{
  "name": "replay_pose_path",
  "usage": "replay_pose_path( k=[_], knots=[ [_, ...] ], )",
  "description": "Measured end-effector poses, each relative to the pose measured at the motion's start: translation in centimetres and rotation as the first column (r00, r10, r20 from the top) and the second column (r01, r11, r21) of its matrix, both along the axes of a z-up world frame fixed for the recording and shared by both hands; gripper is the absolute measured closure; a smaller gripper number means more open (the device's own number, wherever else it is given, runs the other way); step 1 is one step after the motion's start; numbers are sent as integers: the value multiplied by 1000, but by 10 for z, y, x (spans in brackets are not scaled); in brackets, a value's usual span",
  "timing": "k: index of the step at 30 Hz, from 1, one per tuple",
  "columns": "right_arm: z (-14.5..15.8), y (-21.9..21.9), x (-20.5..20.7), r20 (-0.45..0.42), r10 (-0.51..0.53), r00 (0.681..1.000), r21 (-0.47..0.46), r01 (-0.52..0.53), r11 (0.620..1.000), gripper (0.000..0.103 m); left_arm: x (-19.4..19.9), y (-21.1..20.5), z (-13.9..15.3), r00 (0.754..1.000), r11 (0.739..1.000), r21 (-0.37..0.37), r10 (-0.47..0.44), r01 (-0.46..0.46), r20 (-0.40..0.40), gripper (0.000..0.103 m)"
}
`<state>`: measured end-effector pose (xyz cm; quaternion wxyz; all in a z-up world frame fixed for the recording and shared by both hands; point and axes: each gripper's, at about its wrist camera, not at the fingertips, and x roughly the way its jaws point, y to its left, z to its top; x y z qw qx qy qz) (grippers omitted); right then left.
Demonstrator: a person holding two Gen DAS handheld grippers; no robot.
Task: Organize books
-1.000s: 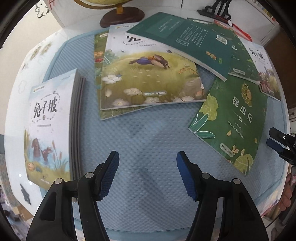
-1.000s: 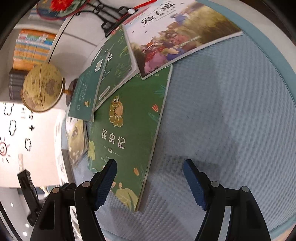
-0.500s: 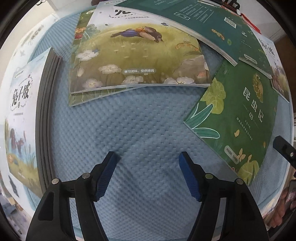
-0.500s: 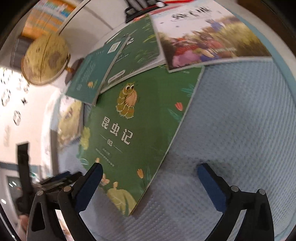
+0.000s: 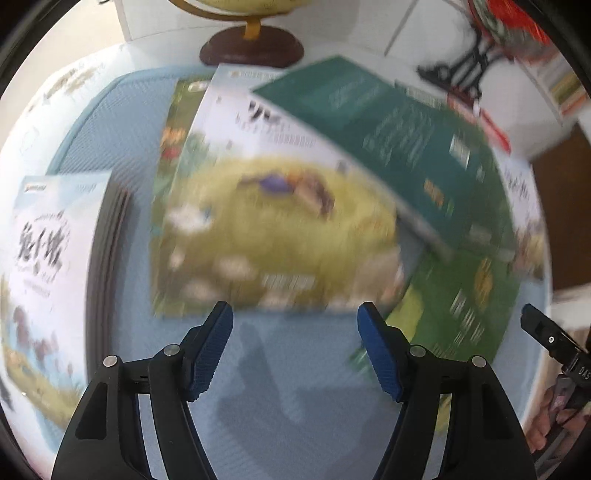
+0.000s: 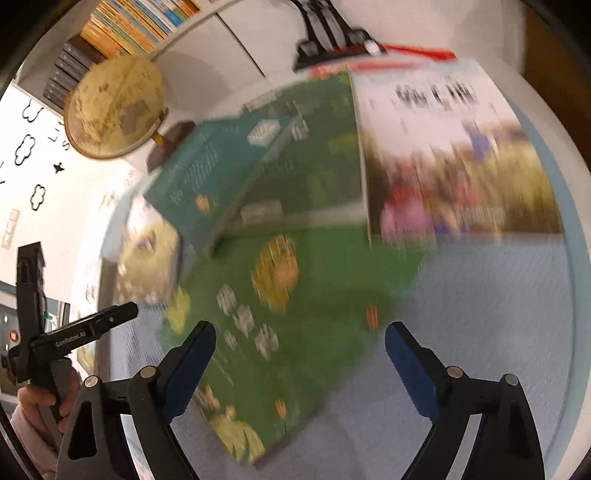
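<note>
Several picture books lie scattered on a blue quilted mat (image 5: 295, 398). A meadow-cover book (image 5: 277, 229) lies just beyond my left gripper (image 5: 293, 310), which is open over bare mat with nothing between its fingers. A dark green book (image 5: 388, 140) overlaps it. A neat stack topped by a white-cover book (image 5: 44, 258) sits at the left. My right gripper (image 6: 300, 326) hovers over the green insect book (image 6: 295, 295), which lies flat below the jaws. Those jaws are wide and closing slightly, pads clear of it. Both views are motion-blurred.
A globe (image 5: 251, 48) on a dark wooden base stands behind the books. A white and purple cover book (image 6: 461, 166) lies at the far right. A black stand (image 6: 325, 33) and a bookshelf (image 6: 129, 22) are behind. A person's hand (image 6: 33, 402) shows at the left edge.
The left view has drawn back and tilted up, bringing the globe base into sight again. The right gripper has rolled and shifted over the green book, its jaws wider than a second ago.
</note>
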<state>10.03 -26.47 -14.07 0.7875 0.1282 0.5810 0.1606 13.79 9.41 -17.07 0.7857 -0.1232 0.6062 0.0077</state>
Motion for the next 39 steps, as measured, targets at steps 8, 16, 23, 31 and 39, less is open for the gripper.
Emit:
replay_pose_path(
  k=[8, 16, 23, 31, 39],
  knots=[
    [32, 38, 130, 140, 131, 982, 2, -132, 991, 11, 67, -21, 1, 996, 999, -52, 3, 1, 88, 35],
    [-18, 91, 222, -17, 253, 967, -48, -254, 966, 39, 91, -40, -9, 993, 992, -77, -94, 100, 71, 35],
    [-17, 94, 189, -38, 293, 955, 33, -291, 956, 38, 94, -30, -9, 992, 983, -133, -127, 128, 16, 34],
    [-25, 41, 82, -163, 182, 970, 285, -130, 950, 38, 35, -44, -10, 965, 960, -145, -252, 240, -67, 34],
    [-54, -12, -42, -311, 63, 948, 491, 104, 865, 39, -31, -50, -29, 944, 933, -212, -316, 291, -94, 33]
  ],
)
